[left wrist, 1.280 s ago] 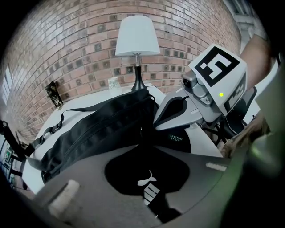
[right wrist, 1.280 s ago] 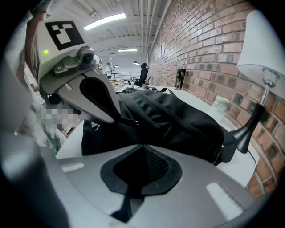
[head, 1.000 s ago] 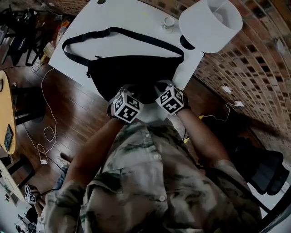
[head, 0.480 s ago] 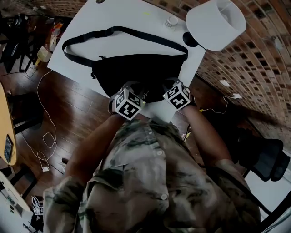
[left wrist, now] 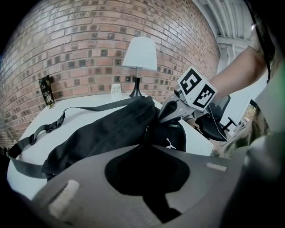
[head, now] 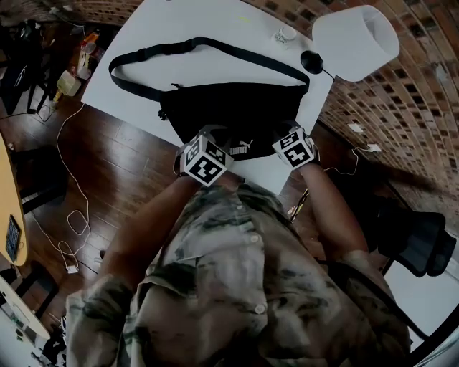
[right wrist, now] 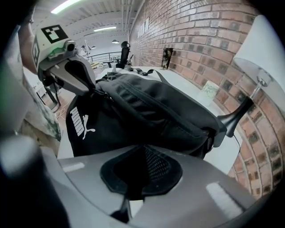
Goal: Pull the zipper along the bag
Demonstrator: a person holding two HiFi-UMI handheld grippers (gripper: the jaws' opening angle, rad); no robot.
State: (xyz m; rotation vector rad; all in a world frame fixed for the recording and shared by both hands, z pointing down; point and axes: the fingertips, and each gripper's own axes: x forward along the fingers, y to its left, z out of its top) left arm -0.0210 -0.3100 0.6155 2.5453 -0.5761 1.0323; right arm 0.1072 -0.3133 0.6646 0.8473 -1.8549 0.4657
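Pinching the black bag (head: pixel 229 115) from both ends. The left gripper (left wrist: pixel 147 153) is closed down on dark fabric at the bag's top edge, though I can't tell exactly which bit it's got. The right gripper (right wrist: pixel 140 153) is clamped on a mesh-lined part at the other end. The bag lies straight ahead of both on the white table (head: pixel 143 50), its strap (head: pixel 215 49) looping out beyond, and a lamp (head: pixel 355 39) stands past the right gripper.

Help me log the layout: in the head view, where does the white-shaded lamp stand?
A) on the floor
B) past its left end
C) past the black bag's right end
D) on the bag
C: the lamp stands on the white table, past the right end of the black bag.
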